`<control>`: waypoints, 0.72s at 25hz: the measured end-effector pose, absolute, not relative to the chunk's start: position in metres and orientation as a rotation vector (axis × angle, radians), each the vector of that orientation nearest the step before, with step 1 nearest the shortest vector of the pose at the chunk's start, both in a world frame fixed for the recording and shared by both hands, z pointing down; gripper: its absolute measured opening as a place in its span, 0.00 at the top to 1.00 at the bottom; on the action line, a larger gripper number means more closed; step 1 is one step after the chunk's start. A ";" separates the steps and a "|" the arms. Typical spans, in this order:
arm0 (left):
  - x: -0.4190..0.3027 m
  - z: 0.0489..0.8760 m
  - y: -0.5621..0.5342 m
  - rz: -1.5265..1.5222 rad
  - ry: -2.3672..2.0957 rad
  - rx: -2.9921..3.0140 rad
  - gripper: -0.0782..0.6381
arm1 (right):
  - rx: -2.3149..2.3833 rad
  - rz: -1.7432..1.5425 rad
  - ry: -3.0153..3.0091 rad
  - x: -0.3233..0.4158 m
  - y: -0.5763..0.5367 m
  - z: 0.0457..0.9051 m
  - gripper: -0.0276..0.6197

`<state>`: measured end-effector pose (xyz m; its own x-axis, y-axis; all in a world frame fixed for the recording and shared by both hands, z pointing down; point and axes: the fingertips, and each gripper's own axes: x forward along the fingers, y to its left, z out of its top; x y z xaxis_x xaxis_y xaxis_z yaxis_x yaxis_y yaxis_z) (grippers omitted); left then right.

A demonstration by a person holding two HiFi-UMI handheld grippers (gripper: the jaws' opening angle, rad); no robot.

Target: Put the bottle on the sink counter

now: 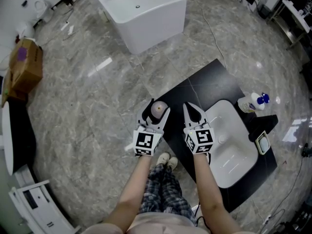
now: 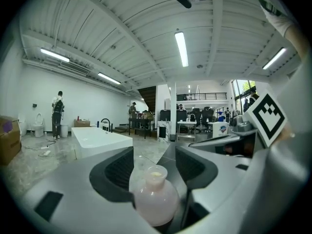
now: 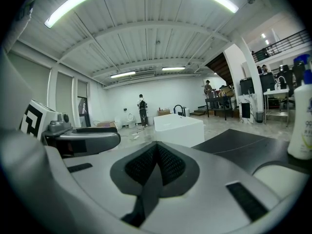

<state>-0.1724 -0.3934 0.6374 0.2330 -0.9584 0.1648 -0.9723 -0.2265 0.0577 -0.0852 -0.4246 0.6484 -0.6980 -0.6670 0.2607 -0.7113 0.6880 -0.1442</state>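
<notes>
A grey marble floor (image 1: 97,91) spreads through a wide, white-walled hall under strip lights (image 2: 181,48), with a white bathtub (image 1: 141,13) standing well beyond the basin (image 1: 234,145) and a cardboard box (image 1: 27,65) far off to its left. The white basin is sunk into a black desk (image 1: 204,84). At the desk corner left of the basin, the left claw (image 1: 158,112) stands with its jaws wide apart and a small pink bottle (image 2: 155,198) upright between them; whether the pads touch it cannot be told. The right claw (image 1: 191,110), jaws pressed together on nothing, hovers over the desk just beside the basin's left rim. A white pump dispenser (image 1: 253,102) with a blue top stands on the desk on the basin's far side. A person (image 2: 58,113) stands in the distance by the wall.
</notes>
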 end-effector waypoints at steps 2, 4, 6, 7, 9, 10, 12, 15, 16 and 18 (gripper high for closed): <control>-0.173 0.625 -0.391 0.122 -1.867 2.364 0.52 | 1.131 0.346 -2.713 -0.082 -0.424 0.642 0.93; -0.176 0.612 -0.387 0.103 -1.883 2.366 0.52 | 1.149 0.346 -2.715 -0.076 -0.422 0.634 0.93; -0.183 0.601 -0.381 0.073 -1.899 2.338 0.52 | 1.172 0.344 -2.715 -0.070 -0.419 0.624 0.93; -0.186 0.595 -0.377 0.058 -1.903 2.322 0.53 | 1.185 0.342 -2.715 -0.068 -0.416 0.617 0.93; -0.191 0.580 -0.370 0.037 -1.899 2.306 0.55 | 1.212 0.338 -2.716 -0.061 -0.410 0.603 0.93; -0.192 0.572 -0.366 0.027 -1.894 2.306 0.58 | 1.228 0.335 -2.719 -0.058 -0.407 0.594 0.93; -0.193 0.554 -0.359 0.004 -1.881 2.313 0.65 | 1.263 0.326 -2.727 -0.050 -0.401 0.575 0.93; -0.190 0.526 -0.348 -0.024 -1.863 2.340 0.75 | 1.319 0.294 -2.740 -0.034 -0.390 0.545 0.93; -0.189 0.517 -0.344 -0.035 -1.857 2.351 0.77 | 1.340 0.281 -2.745 -0.028 -0.386 0.535 0.93; -0.186 0.500 -0.338 -0.060 -1.846 2.367 0.80 | 1.383 0.256 -2.751 -0.018 -0.377 0.516 0.93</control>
